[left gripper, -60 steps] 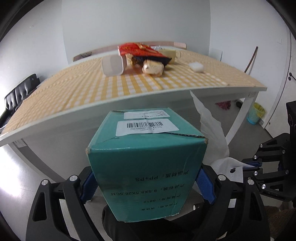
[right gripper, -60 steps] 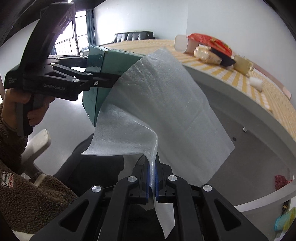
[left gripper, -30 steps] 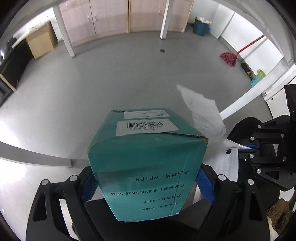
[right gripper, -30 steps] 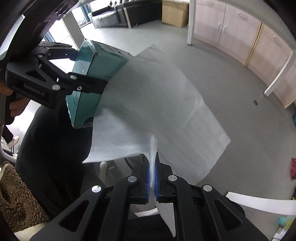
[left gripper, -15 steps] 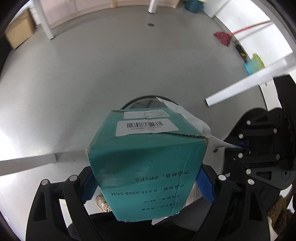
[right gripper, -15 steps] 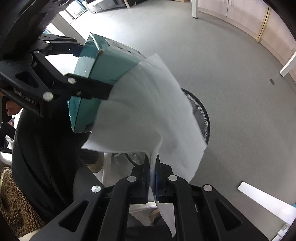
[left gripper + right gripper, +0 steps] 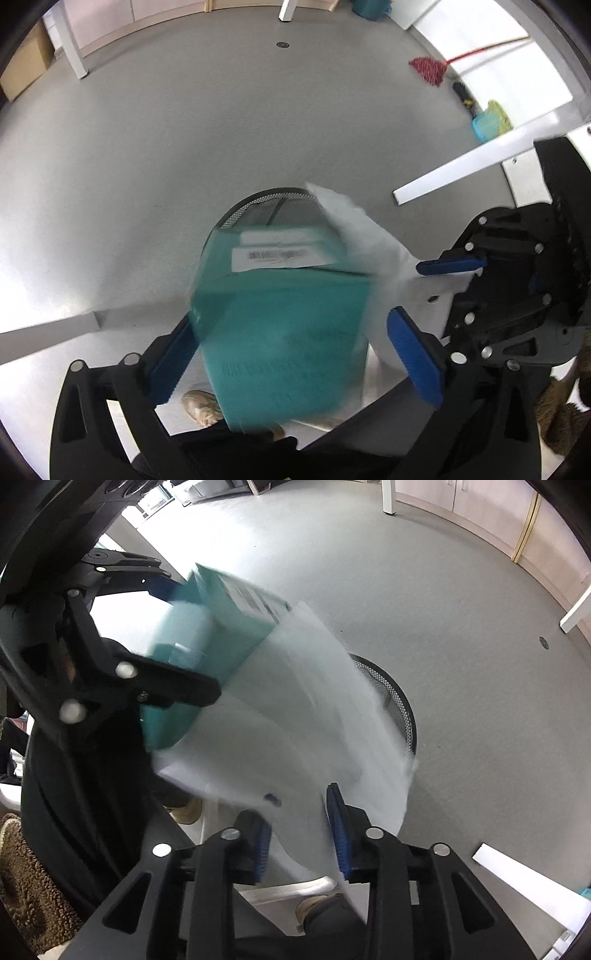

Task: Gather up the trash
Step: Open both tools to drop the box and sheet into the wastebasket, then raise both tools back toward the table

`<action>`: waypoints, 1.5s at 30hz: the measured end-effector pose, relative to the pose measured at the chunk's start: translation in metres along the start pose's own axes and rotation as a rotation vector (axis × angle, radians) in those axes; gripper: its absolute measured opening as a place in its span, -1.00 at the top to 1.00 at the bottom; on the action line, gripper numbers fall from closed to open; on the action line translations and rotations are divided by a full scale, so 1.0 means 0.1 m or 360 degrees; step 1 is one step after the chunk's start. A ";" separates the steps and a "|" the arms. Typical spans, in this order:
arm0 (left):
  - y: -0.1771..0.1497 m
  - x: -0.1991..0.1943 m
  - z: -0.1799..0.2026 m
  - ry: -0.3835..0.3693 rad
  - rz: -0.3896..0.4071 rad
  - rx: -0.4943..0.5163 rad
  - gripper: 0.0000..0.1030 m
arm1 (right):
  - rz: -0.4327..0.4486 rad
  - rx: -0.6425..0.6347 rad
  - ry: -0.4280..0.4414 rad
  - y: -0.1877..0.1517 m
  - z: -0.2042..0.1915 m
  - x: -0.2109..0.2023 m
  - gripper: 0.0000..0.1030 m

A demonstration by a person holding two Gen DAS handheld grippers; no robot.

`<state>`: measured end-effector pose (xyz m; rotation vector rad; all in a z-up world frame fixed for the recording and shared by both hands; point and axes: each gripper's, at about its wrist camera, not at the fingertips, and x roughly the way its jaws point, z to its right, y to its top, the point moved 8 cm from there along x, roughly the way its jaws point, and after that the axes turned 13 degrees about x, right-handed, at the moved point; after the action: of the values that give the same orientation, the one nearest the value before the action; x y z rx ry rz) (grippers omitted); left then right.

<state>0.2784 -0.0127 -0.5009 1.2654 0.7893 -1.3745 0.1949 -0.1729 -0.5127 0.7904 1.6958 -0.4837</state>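
A teal cardboard box [image 7: 284, 325] with a barcode label is motion-blurred between the open blue pads of my left gripper [image 7: 291, 354], no longer clamped, over a black mesh waste bin [image 7: 258, 210]. The box also shows in the right wrist view [image 7: 207, 627]. My right gripper [image 7: 301, 834] is open; the white foam sheet [image 7: 303, 716] is blurred, loose between and beyond its pads, above the bin [image 7: 399, 709]. The sheet shows beside the box in the left wrist view [image 7: 365, 232].
Grey floor all around. A white table leg [image 7: 461, 170] runs at right. A red mop [image 7: 428, 68] and a teal dustpan [image 7: 487, 123] lie far right. The person's shoes [image 7: 199, 406] and dark trousers are below the grippers.
Both grippers have opened. The teal box and the foam sheet have come loose and are blurred, dropping toward the mesh bin below.
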 end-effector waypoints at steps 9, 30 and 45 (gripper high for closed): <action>0.01 -0.14 0.06 0.0056 0.0033 0.0015 -0.91 | 0.0019 0.0002 0.0022 0.00 -0.04 -0.18 -0.79; -0.23 -0.91 0.57 0.0140 0.0270 0.0085 -0.91 | 0.0268 -0.0091 -0.0038 -0.13 -0.52 -0.95 -0.93; -0.34 -1.71 1.07 0.0296 0.0541 0.0231 -0.91 | 0.0521 -0.0059 -0.0092 -0.47 -0.59 -1.77 -0.93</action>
<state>0.1976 -0.0613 -0.3197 1.5776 0.5721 -1.0642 0.1430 -0.2096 -0.3309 0.9952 1.4816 -0.2452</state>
